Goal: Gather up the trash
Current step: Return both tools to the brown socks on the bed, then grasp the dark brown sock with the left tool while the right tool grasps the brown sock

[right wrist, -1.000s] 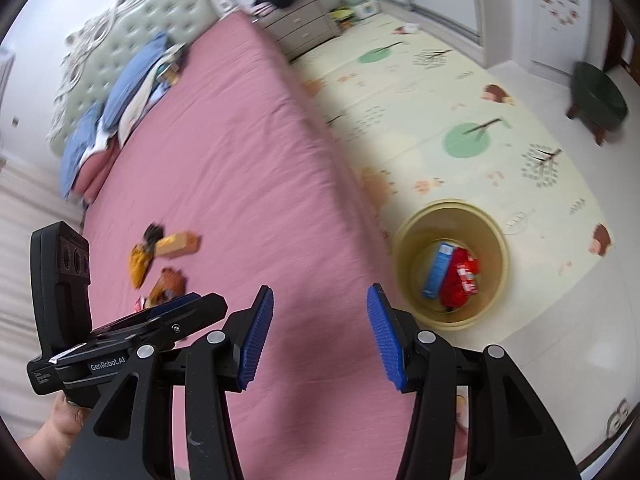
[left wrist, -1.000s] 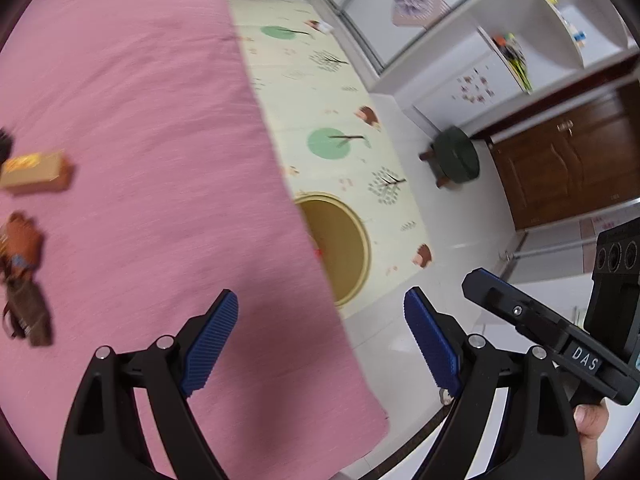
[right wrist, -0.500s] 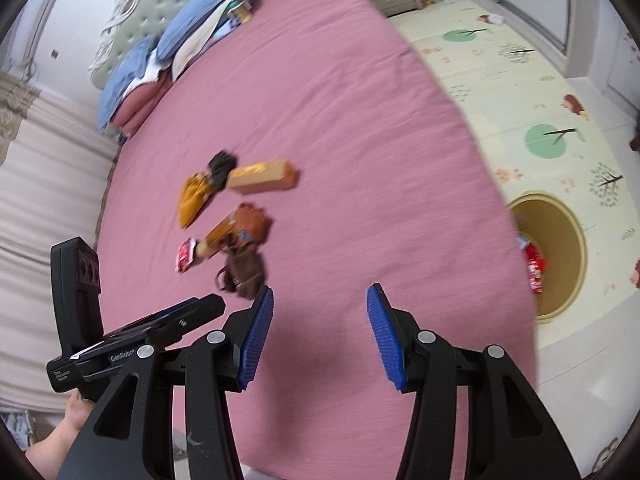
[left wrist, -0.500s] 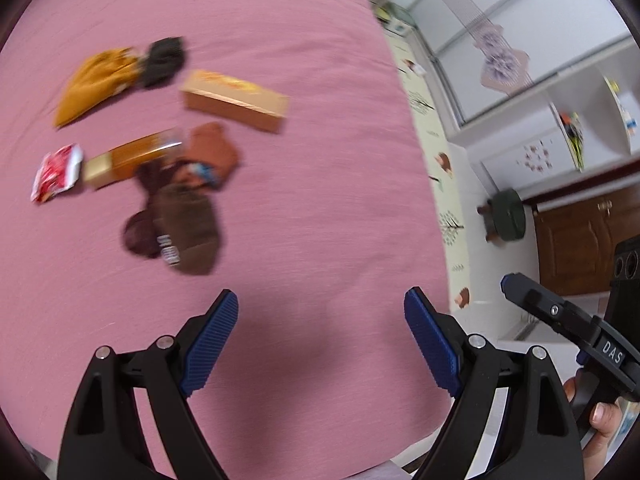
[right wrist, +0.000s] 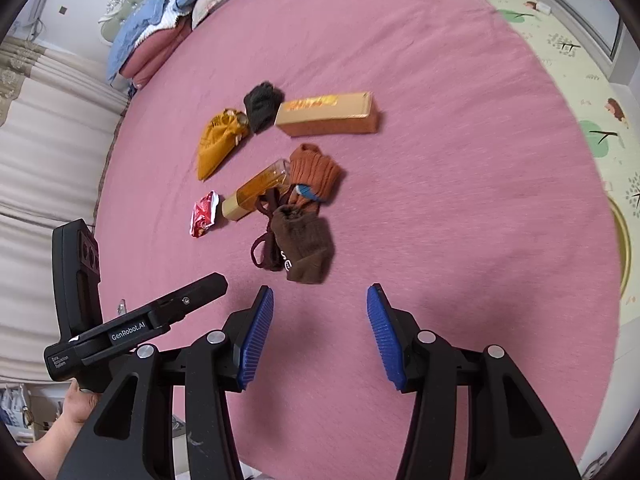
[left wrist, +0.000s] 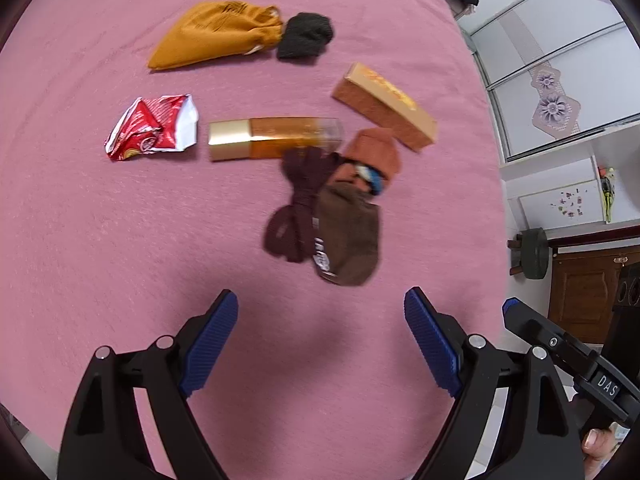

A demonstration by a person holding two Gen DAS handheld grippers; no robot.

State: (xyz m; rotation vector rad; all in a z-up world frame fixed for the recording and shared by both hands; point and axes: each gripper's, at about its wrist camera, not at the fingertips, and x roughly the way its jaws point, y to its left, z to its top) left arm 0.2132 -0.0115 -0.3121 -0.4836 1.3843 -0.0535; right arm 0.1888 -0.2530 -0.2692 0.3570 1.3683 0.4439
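On the pink bed (left wrist: 100,240) lie a crumpled red wrapper (left wrist: 154,128), a clear amber box with a gold end (left wrist: 272,138) and an orange carton (left wrist: 384,106), mixed with socks and pouches. The wrapper (right wrist: 204,214), amber box (right wrist: 256,190) and carton (right wrist: 328,114) also show in the right wrist view. My left gripper (left wrist: 320,344) is open and empty, above the bed just short of the brown sock (left wrist: 348,236). My right gripper (right wrist: 320,336) is open and empty, near the same pile.
A mustard pouch (left wrist: 216,34), a dark sock (left wrist: 306,36), a rust sock (left wrist: 376,152) and a maroon sock (left wrist: 300,204) lie among the trash. The yellow bin's rim (right wrist: 624,240) shows at the bed's right side on the play mat. Pillows (right wrist: 168,12) lie at the headboard.
Both grippers have swung from the bin and floor side toward the pile on the bed and come closer to it. Both stay open and empty.
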